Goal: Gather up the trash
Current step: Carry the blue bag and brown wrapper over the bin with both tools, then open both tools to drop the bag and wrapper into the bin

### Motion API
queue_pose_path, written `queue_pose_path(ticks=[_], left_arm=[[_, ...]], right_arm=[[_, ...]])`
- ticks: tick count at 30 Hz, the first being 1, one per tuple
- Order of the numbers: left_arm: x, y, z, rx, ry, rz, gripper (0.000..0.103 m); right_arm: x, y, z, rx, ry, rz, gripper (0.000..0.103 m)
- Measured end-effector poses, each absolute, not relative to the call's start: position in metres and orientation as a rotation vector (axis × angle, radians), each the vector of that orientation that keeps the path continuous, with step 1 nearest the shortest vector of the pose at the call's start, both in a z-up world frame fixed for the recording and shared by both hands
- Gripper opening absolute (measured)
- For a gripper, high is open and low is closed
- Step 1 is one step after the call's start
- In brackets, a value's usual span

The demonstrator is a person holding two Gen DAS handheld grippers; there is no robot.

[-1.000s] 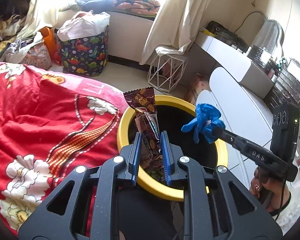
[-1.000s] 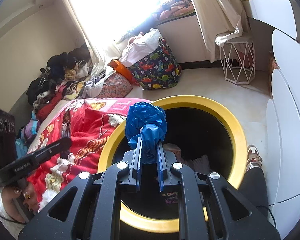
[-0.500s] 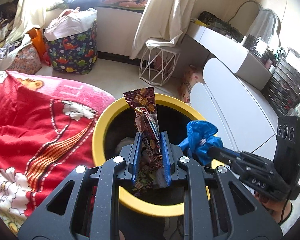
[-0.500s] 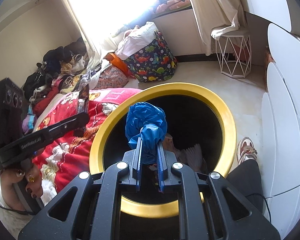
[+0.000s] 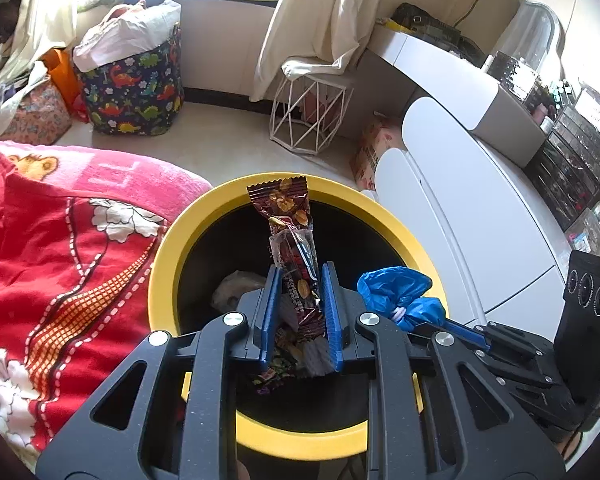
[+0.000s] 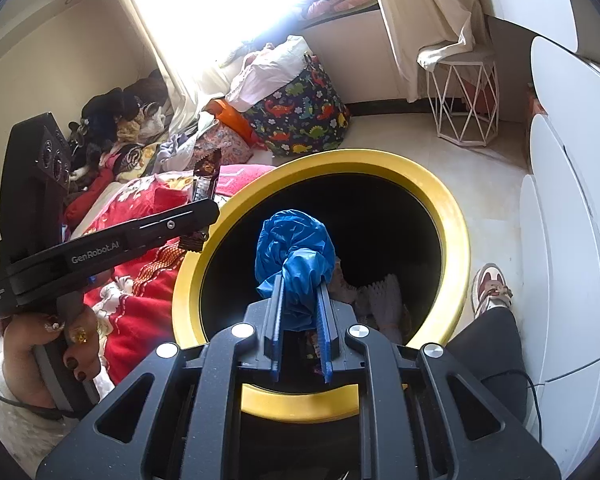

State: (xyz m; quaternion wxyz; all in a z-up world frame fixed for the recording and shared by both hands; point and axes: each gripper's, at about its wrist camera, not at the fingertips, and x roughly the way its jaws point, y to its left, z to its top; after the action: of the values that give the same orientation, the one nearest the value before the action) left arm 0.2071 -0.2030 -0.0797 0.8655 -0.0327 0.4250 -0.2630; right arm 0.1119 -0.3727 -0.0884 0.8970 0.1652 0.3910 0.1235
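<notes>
Your left gripper (image 5: 299,280) clamps a snack wrapper (image 5: 290,236) over the yellow-rimmed bin (image 5: 172,248); your right gripper (image 6: 299,292), jaws just easing apart, pinches blue plastic (image 6: 294,248). Red blanket (image 5: 60,248) lies left.

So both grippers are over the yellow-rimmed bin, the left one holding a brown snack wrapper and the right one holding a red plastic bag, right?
Not quite: the plastic bag in the right gripper is blue, not red, as the right wrist view shows. The rest holds: the left gripper grips the brown snack wrapper, both over the yellow-rimmed bin.

Bright window (image 6: 204,8) at 11 o'clock, cream curtains (image 5: 320,12), pale tiled floor (image 5: 228,136), white wire-frame stool (image 5: 306,116) at 12, white cabinets (image 5: 460,208) at 3.
</notes>
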Motion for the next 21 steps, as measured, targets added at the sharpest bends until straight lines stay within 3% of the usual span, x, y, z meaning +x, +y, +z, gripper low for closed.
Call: queue_pose_path(ticks=[5, 9, 11, 14, 21], left_arm=[[0.208, -0.204, -0.082, -0.069, 0.904, -0.551, 0.014], [0.207, -0.203, -0.083, -0.068, 0.906, -0.544, 0.031], [0.206, -0.202, -0.083, -0.063, 0.909, -0.543, 0.034], [0.204, -0.201, -0.083, -0.063, 0.915, -0.54, 0.046], [0.196, -0.193, -0.078, -0.057, 0.903, -0.509, 0.072]], right_arm=[[0.111, -0.376, -0.089, 0.349, 0.811, 0.243, 0.026], [0.109, -0.38, -0.087, 0.352, 0.802, 0.224, 0.038], [0.107, -0.381, -0.086, 0.353, 0.796, 0.215, 0.045], [0.105, -0.381, -0.084, 0.346, 0.788, 0.201, 0.053], [0.099, -0.383, -0.079, 0.334, 0.759, 0.162, 0.079]])
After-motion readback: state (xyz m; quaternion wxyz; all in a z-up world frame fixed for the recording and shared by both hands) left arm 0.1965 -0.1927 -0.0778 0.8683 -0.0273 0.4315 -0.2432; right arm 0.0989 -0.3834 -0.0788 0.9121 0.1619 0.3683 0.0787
